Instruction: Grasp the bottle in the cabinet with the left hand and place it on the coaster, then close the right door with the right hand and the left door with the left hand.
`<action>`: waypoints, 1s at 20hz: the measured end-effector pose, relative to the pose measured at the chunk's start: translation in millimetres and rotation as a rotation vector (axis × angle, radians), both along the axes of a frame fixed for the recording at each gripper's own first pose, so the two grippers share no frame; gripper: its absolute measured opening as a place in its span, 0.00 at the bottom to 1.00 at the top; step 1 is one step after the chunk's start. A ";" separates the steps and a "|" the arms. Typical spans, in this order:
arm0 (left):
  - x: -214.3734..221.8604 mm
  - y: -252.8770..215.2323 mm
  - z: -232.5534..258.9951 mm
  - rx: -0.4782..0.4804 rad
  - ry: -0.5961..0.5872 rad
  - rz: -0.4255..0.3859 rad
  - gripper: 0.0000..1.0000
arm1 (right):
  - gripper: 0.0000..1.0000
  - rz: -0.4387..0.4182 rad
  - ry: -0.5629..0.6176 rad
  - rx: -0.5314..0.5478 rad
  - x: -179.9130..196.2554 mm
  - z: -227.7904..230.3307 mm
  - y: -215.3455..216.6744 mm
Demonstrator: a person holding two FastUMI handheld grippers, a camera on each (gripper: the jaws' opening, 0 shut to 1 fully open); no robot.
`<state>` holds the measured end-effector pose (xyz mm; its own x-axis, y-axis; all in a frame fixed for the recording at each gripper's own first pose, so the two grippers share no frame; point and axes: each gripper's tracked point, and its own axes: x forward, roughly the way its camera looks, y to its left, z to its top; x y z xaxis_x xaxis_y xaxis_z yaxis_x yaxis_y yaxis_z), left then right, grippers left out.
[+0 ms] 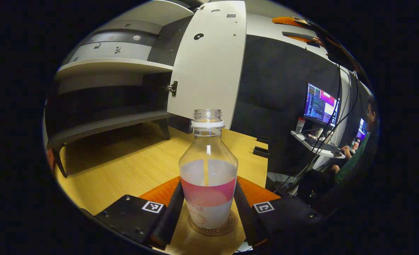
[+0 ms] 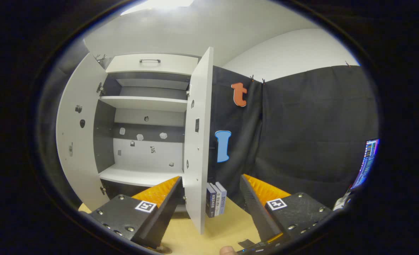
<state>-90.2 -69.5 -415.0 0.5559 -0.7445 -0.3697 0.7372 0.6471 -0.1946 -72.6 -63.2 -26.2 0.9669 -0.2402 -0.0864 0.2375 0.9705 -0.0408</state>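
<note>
A clear, capless bottle [image 1: 208, 166] with a pink and white label stands upright on the round coaster [image 1: 213, 232] on the wooden table. My left gripper [image 1: 208, 186] is around it, both fingers pressed against the label's sides. Behind it is the white cabinet [image 1: 113, 65], with its right door [image 1: 209, 60] swung open. In the right gripper view the cabinet [image 2: 145, 102] has both doors open: the left door [image 2: 76, 141] and the right door [image 2: 197, 141], seen edge-on. My right gripper [image 2: 210, 179] is open just in front of that door's edge, holding nothing.
Three books [image 2: 215, 200] stand on the table [image 2: 227, 223] just right of the right door. Beyond the table's far edge [image 1: 259, 166], a person [image 1: 358, 156] sits at a desk with monitors [image 1: 319, 104] and hanging cables.
</note>
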 end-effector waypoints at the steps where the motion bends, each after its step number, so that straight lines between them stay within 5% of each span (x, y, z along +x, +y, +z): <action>1: -2.0 -1.0 -1.7 0.005 0.002 -0.003 0.77 | 0.97 0.002 0.004 0.001 1.3 -1.8 0.4; 4: -3.6 -1.8 0.2 0.029 -0.030 -0.007 0.82 | 0.97 0.009 0.013 -0.003 2.8 -5.1 2.3; 6: -5.4 -0.8 1.0 0.042 -0.035 -0.004 1.00 | 0.98 0.014 0.016 -0.006 4.8 -7.2 2.4; 20: 6.9 7.4 113.6 0.013 -0.195 0.086 0.98 | 0.97 0.039 0.026 0.052 13.2 -31.8 -1.7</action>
<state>-83.2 -62.1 -301.4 0.6787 -0.6875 -0.2584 0.7023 0.7104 -0.0453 -59.4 -64.9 -58.0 0.9727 -0.1970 -0.1229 0.1990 0.9800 0.0042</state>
